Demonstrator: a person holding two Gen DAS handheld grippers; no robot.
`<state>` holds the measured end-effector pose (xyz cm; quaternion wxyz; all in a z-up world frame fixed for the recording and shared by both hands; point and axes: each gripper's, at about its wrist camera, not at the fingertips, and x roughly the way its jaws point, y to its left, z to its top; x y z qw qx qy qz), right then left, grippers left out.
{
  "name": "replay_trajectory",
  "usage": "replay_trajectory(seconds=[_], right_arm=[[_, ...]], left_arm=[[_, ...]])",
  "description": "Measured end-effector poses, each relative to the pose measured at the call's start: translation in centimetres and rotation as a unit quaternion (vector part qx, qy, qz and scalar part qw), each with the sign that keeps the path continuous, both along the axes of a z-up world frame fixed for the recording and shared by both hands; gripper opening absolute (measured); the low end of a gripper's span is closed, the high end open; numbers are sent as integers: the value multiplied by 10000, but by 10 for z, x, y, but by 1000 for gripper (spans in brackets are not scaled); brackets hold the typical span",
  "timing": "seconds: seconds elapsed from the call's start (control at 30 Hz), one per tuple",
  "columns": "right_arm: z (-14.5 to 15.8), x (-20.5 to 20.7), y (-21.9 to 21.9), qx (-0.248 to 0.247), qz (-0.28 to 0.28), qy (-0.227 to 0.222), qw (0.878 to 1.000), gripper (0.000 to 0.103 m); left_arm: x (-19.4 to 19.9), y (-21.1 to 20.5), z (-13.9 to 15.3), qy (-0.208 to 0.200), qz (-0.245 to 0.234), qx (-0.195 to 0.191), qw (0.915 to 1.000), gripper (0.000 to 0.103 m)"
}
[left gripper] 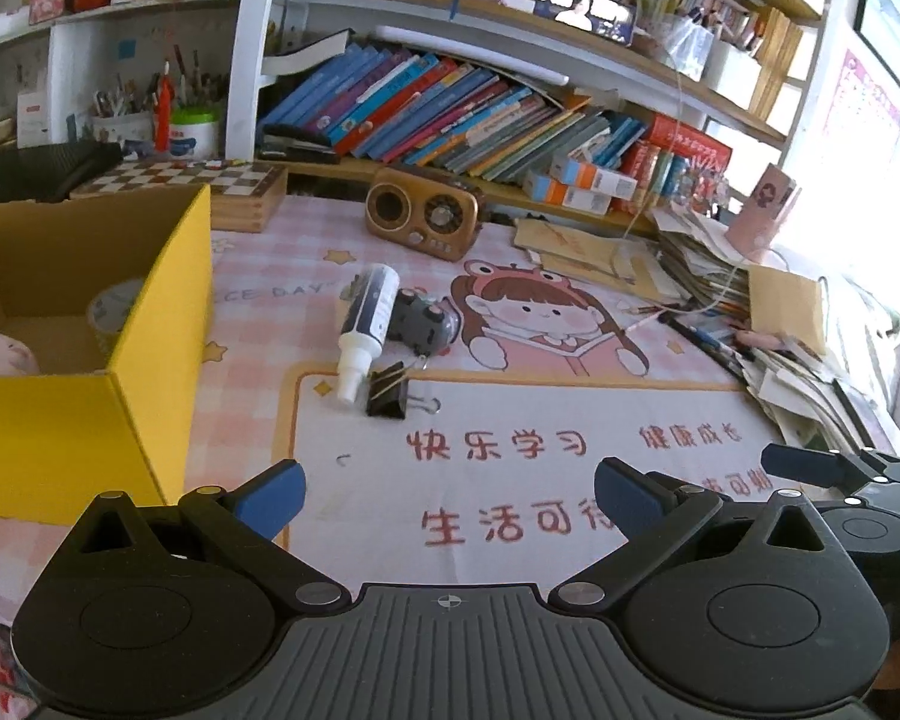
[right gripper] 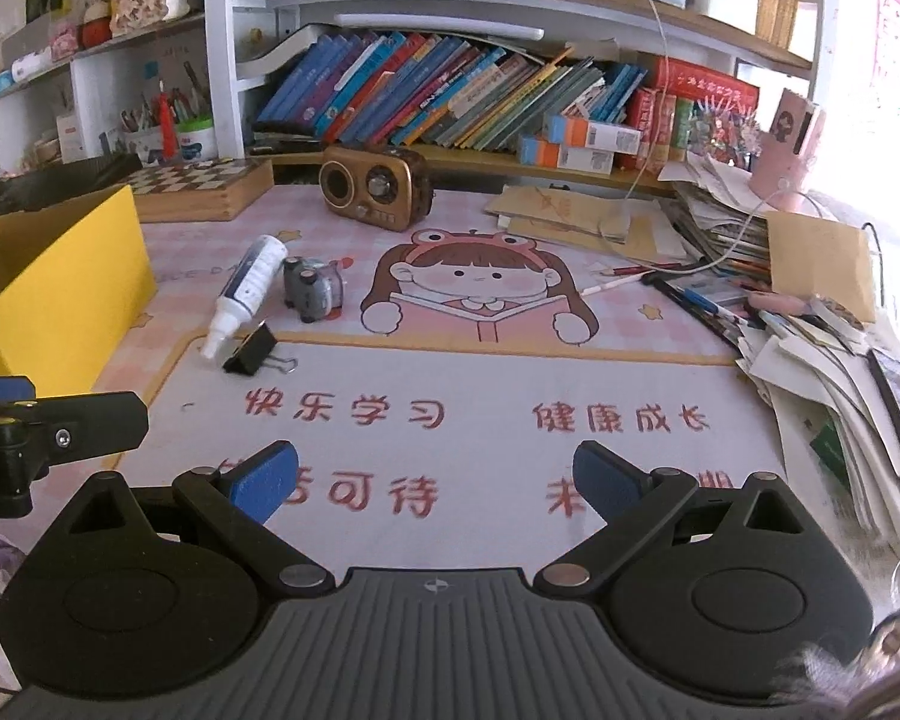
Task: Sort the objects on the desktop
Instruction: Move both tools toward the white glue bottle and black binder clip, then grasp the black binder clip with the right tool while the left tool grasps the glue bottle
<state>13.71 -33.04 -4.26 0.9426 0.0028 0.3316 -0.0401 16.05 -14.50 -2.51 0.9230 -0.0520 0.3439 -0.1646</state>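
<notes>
Bottle ahead-left, both grippers empty.
Spray bottle (left gripper: 366, 324) lies nozzle-first beside binder clip (left gripper: 388, 390), nearer left gripper (left gripper: 450, 495); right gripper (right gripper: 435, 480) equally wide open.

Printed in red on the desk mat (right gripper: 480, 372): "快乐学习" and "健康成长"; below, partly hidden, "生活可待". Faint "CE DAY" on the pink checks. Book spines (right gripper: 450, 96) too small to read.
</notes>
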Motion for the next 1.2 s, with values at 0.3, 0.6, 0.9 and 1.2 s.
replay_trajectory(seconds=[0.3,0.6,0.9,1.2], right_arm=[[-5,42,-28,117,321,56,9994,99],[-11,85,-50,180,507,24,9985,99],[-21,119,-59,200,740,36,9971,98],[-34,140,-53,338,1269,298,9909,82]], left_arm=[[29,-21,-1,53,298,168,9994,103],[66,-33,-2,-21,608,416,9973,103],[97,-35,-12,-22,867,649,9941,103],[118,-37,-21,56,1024,796,9915,97]])
